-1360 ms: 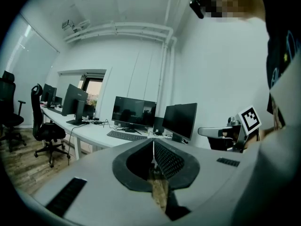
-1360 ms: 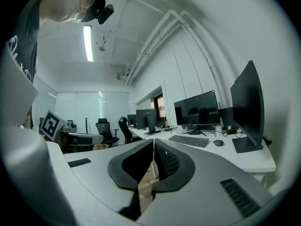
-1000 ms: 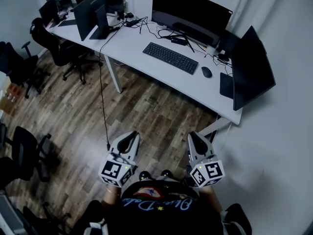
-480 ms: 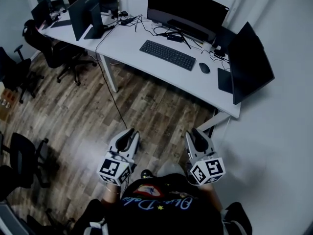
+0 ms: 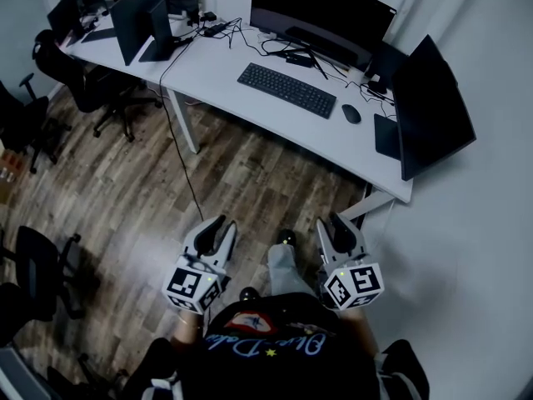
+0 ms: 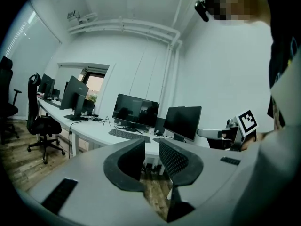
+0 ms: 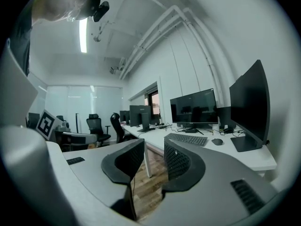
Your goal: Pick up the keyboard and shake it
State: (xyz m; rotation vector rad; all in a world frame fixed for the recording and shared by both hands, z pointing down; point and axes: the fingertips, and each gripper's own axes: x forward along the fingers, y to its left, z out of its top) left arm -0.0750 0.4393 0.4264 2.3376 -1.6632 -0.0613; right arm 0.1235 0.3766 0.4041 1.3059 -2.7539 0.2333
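Note:
A black keyboard [image 5: 286, 89] lies flat on the white desk [image 5: 241, 90], in front of a wide dark monitor [image 5: 321, 15]; it also shows as the keyboard [image 6: 128, 134] and the keyboard [image 7: 188, 139] in the two gripper views. Both grippers hang well short of the desk, over the wooden floor. My left gripper [image 5: 218, 226] has just been opening, a narrow gap between its jaws, nothing in them. My right gripper [image 5: 336, 224] has also just been opening, wider, and is empty too.
A black mouse [image 5: 351, 113] sits right of the keyboard. A second monitor [image 5: 430, 111] stands at the desk's right end, cables [image 5: 271, 52] run behind. More monitors [image 5: 146, 11] and office chairs [image 5: 37, 98] stand left. A white wall [image 5: 491, 223] is close on the right.
Both pairs of jaws went from shut to parted. The view has shifted slightly, with the desk and keyboard a little nearer; a leg now shows between the grippers.

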